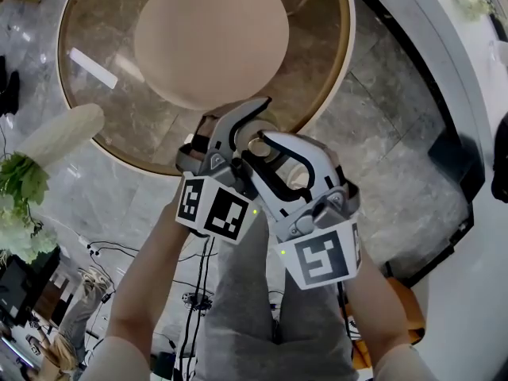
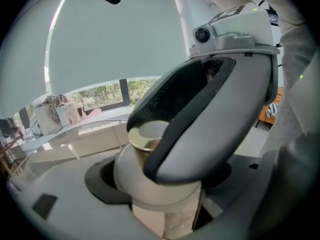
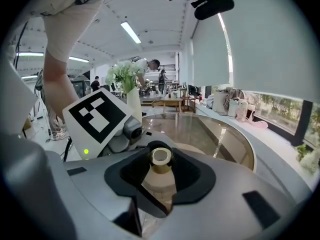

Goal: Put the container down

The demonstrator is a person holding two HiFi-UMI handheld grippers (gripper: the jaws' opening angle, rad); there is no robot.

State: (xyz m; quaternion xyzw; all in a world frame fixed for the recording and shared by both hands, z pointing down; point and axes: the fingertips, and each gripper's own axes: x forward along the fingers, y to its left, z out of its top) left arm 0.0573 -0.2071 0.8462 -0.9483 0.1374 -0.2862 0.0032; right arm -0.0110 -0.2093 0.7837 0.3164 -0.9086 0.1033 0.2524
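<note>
The container (image 1: 258,144) is a small cylinder with a gold rim. It sits between the black pads of my right gripper (image 1: 274,148), which is shut on it; in the right gripper view the container (image 3: 160,157) stands upright in the middle of the jaws. Both grippers hang close together above the near rim of the round glass table (image 1: 95,30). My left gripper (image 1: 242,129) lies against the right one, jaws spread. In the left gripper view a grey finger of the right gripper (image 2: 215,99) crosses in front and hides most of the container (image 2: 145,135).
A beige round table base (image 1: 210,38) shows through the glass. A white vase (image 1: 55,137) with flowers (image 1: 20,205) stands at the left on the floor side. A white curved counter (image 1: 444,54) runs along the right. Cables (image 1: 190,292) lie on the floor below.
</note>
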